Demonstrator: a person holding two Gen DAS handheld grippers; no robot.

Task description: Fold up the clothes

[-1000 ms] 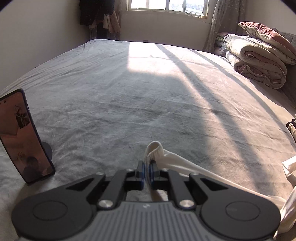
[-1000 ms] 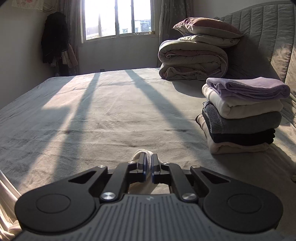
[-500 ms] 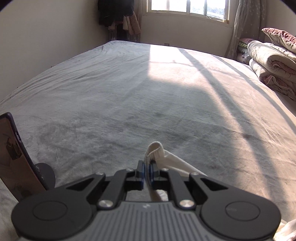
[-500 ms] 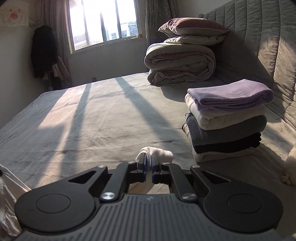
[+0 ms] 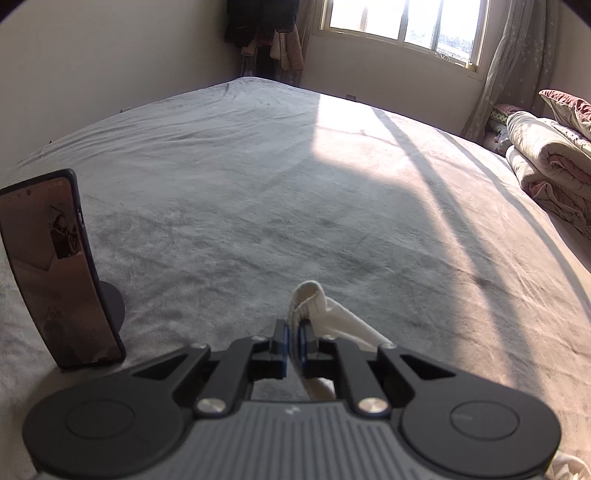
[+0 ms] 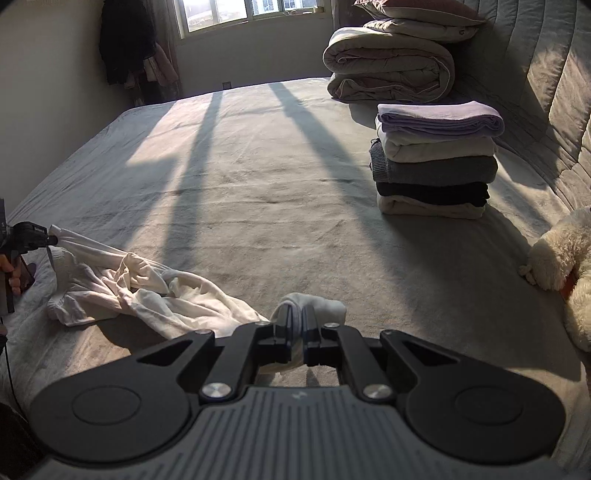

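The white garment [image 6: 155, 295] lies crumpled near the bed's [image 6: 295, 192] front edge between our 2 grippers, left gripper [image 5: 292, 334] and right gripper [image 6: 294, 325] each pinching an end, only the right wrist view showing its spread, open bed beyond.

a wide bed [image 5: 280, 206] in a grey plush cover fills the room. a window [image 5: 402, 22] in the far wall lets sun fall across the cover in bright bands with long dark bars between. a curtain [image 5: 513, 62] hangs beside it. dark coats [image 6: 125, 40] hang in the corner by a plain pale wall [image 5: 103, 55]. a quilted headboard [image 6: 535, 74] runs along one side, with rolled quilts [image 6: 391, 70] and a pillow [image 6: 417, 9] stacked against it. a phone [image 5: 55, 266] stands upright on a stand on the cover.
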